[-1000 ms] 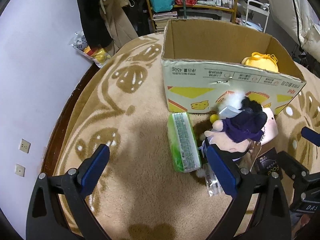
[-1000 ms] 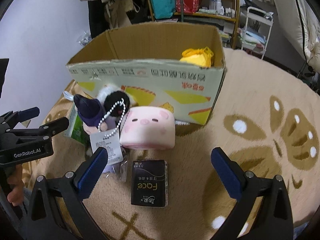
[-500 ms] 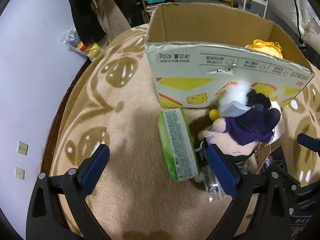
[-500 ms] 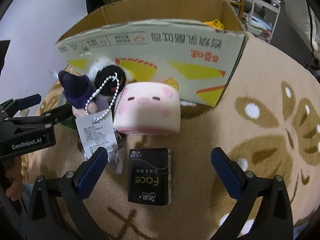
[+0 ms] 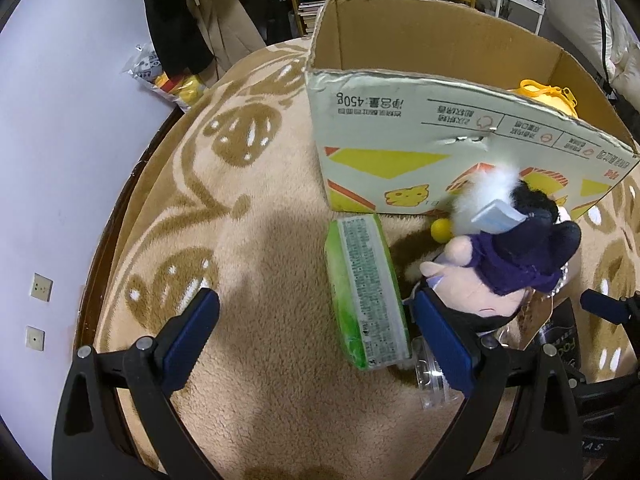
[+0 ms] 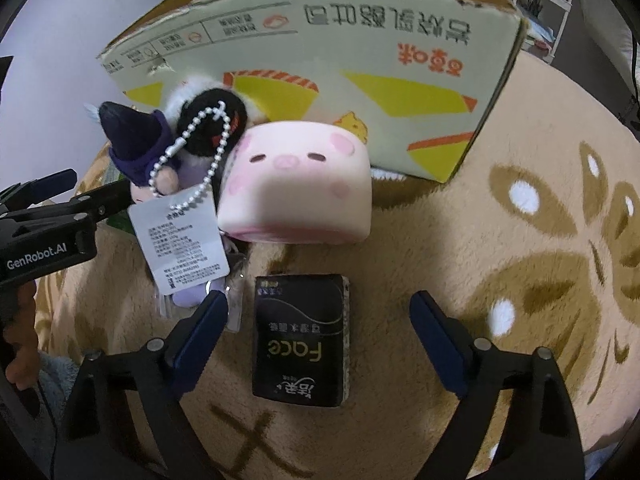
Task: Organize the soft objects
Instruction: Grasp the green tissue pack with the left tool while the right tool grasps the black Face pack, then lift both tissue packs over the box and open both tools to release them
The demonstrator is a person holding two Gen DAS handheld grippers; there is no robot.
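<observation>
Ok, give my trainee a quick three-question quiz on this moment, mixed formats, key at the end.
1. True or false: the pink pig plush already lies inside the cardboard box.
2. Which item lies between the right hand-held gripper's open fingers? A) black tissue pack B) green wipes pack C) yellow toy
3. Fill in: the left hand-held gripper is open, and the green wipes pack lies between its ____.

Key: 1 false, it sits on the rug in front of the box. 2 A. 3 fingers.
</observation>
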